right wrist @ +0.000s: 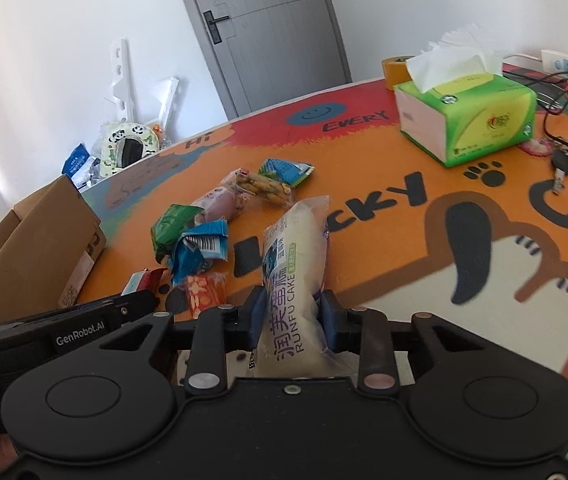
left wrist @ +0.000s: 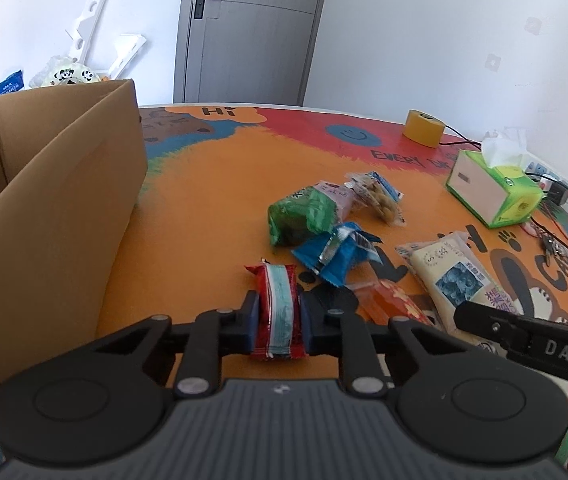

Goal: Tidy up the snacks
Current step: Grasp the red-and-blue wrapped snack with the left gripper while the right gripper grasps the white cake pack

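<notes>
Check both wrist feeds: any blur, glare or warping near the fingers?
Left wrist: sharp, red-and-blue snack packet between the fingers, slight foil sheen; grey door bows from fisheye. Right wrist: white cake bag readable, orange printed table mat smeared at right.

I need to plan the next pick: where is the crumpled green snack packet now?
In the left wrist view the crumpled green snack packet lies right of centre on the orange table mat, touching the blue foil packet in front of it.
</notes>
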`<state>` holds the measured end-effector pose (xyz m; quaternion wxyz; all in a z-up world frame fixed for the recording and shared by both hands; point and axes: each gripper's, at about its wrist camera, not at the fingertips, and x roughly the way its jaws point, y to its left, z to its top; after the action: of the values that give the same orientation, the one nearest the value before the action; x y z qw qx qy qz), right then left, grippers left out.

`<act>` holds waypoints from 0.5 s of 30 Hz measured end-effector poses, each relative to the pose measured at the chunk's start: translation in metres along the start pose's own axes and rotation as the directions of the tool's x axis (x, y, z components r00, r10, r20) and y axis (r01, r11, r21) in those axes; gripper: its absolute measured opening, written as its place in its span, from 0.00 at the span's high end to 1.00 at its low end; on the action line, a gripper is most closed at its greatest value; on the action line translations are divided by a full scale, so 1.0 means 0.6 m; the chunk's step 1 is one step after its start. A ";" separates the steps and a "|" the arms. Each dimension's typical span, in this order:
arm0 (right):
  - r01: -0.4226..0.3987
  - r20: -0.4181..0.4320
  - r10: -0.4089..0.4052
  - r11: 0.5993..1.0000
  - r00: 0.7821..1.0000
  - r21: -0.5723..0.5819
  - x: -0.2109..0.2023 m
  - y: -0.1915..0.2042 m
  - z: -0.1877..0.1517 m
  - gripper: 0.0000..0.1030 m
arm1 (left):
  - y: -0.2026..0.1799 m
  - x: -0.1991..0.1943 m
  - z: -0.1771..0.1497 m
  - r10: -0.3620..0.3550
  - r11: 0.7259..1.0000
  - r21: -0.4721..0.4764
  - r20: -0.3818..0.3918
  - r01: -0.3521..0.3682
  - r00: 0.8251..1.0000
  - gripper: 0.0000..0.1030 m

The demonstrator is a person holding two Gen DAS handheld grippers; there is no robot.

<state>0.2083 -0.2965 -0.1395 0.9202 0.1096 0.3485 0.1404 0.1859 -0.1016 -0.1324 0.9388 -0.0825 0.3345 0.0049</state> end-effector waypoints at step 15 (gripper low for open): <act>0.093 0.026 -0.091 0.991 0.996 -0.098 0.024 0.031 -0.006 0.64 | -0.014 0.002 -0.011 0.076 0.992 0.096 0.015 -0.077 0.997 0.77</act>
<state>0.2131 -0.2739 -0.1454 0.9337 0.0494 0.3358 0.1138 0.1836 -0.1112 -0.1369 0.9426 -0.0241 0.3320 0.0251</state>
